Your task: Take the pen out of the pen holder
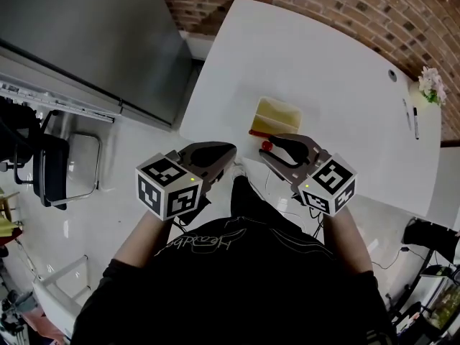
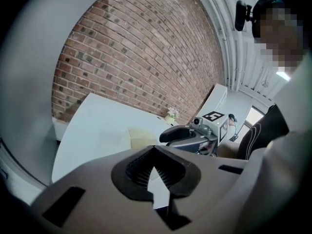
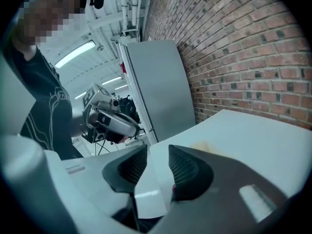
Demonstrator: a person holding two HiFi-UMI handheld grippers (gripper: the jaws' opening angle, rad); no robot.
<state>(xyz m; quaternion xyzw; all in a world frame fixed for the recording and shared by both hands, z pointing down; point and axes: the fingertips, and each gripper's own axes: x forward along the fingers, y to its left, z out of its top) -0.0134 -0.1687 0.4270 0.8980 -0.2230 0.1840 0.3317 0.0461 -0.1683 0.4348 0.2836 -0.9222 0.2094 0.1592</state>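
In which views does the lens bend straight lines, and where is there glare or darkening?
Head view: the white table shows bowed edges. Left gripper view: the brick wall curves strongly and the corners go dark. Right gripper view: a ceiling light glares, corners darken too.

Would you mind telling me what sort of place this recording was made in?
Probably an office or lab workroom: a large white table stands by a bare brick wall, a black office chair sits nearby, and a tall grey cabinet stands beside the table.
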